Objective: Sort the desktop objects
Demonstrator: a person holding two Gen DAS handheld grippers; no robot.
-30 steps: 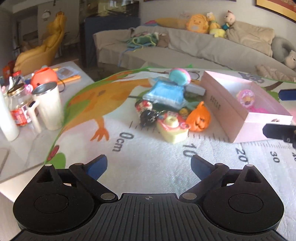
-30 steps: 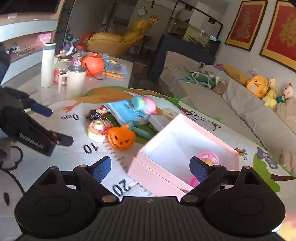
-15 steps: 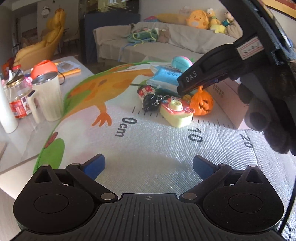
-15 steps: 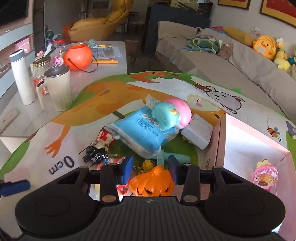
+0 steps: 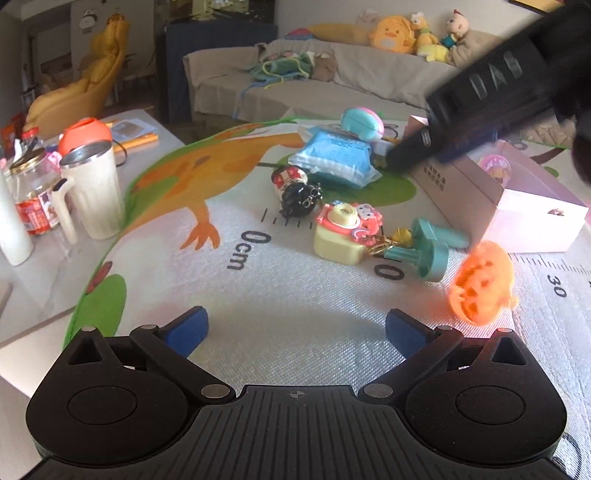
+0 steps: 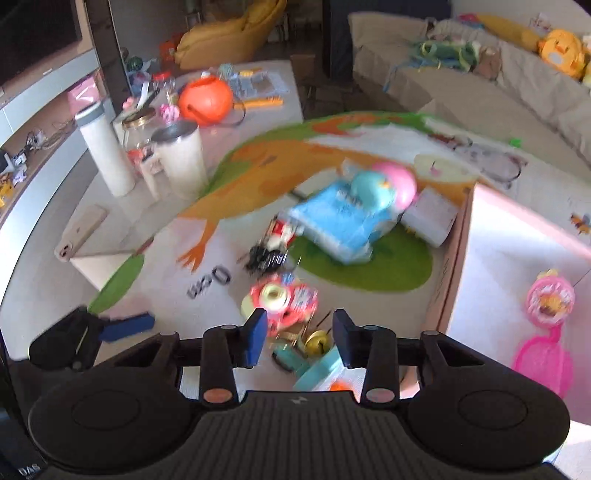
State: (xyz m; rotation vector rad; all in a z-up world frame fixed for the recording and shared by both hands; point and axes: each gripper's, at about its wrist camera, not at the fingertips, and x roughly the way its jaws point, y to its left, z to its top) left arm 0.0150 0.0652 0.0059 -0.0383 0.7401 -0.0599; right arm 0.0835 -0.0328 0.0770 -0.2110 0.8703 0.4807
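Observation:
Small toys lie on the printed mat beside an open pink box [image 5: 509, 206] [image 6: 458, 258]. The orange pumpkin [image 5: 480, 282] lies blurred on the mat, apart from the pile, near my left gripper's right finger; only an orange sliver of it [image 6: 338, 386] shows under my right gripper. My right gripper [image 6: 299, 334] is part open with nothing between its fingers, above the teal toy [image 6: 314, 363] and the camera toy [image 6: 280, 297]. My left gripper [image 5: 295, 328] is wide open and empty above bare mat. The camera toy [image 5: 341, 234], teal toy [image 5: 428, 251] and blue packet [image 5: 332, 158] lie ahead.
A pink toy [image 6: 548, 299] lies inside the box. A white mug [image 5: 92, 188], glass jar [image 5: 31, 192] and orange bucket [image 6: 205, 99] stand at the left on the table. A sofa with plush toys [image 5: 391, 35] runs behind. The right tool's body [image 5: 487, 96] crosses the left view.
The pumpkin, between the right fingers half a second ago, now lies tumbled on the mat to the right. The right gripper rose and pulled back; the teal toy is uncovered.

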